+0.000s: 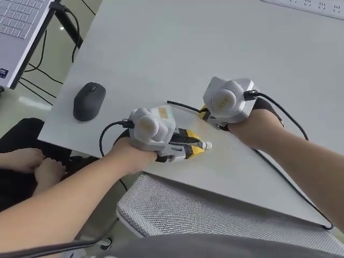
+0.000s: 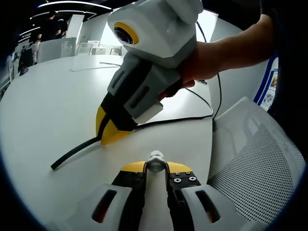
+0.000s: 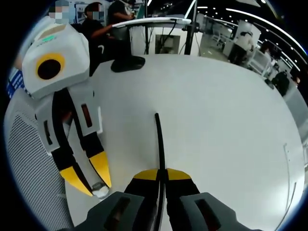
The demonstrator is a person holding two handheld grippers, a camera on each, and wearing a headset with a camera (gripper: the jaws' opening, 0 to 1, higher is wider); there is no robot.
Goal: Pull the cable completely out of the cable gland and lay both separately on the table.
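**Cable and gland apart, one held in each gripper**

From the head view, a person holds two grippers close together over the near edge of a white desk. The left gripper has its yellow-tipped jaws closed on a small pale cable gland. The gland pokes out just past the jaw tips and is held above the desk near its edge.

The right gripper sits just to the right of the left one and a little farther away. Its jaws are pinched on a thin black cable. A short length of the cable runs straight out ahead of those jaws. Its free end seems to rest on the desk, though the contact is hard to judge. On the other side of the jaws, more of the cable continues across the desk.

The gland and the cable are near each other but not touching.

A black computer mouse lies on the left part of the desk, well apart from the grippers. A laptop is at the far left. A grey mesh chair stands just before the desk's near edge.
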